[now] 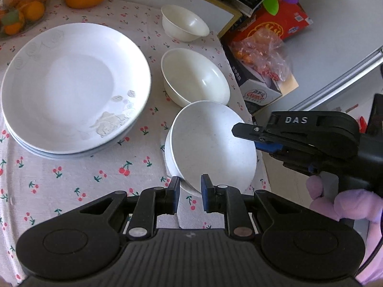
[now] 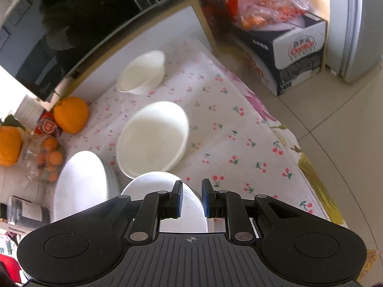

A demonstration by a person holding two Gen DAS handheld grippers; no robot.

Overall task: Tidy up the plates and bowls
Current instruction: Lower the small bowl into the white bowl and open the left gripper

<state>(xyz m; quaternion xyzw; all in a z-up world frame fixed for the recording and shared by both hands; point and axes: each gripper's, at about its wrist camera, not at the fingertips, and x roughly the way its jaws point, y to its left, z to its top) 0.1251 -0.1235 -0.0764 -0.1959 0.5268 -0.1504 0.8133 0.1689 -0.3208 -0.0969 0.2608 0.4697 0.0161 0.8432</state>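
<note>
A stack of big white plates (image 1: 71,88) sits flat. Beside it stand three white bowls: a small bowl (image 1: 183,22), a middle bowl (image 1: 195,79), and a tilted bowl (image 1: 213,141).

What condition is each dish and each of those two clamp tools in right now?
Plate stack: empty, flat on the cloth.
Tilted bowl: empty, resting in another bowl.
Middle bowl: upright, empty.
Far bowl: upright, empty.
Left gripper: nearly shut at the tilted bowl's rim.
Right gripper: nearly shut.

Dishes on the cherry-print cloth (image 1: 71,179)

We counted four white bowls (image 1: 195,77) right of the stack of plates (image 1: 71,88), two of them nested, and two large oranges (image 2: 70,114).
</note>
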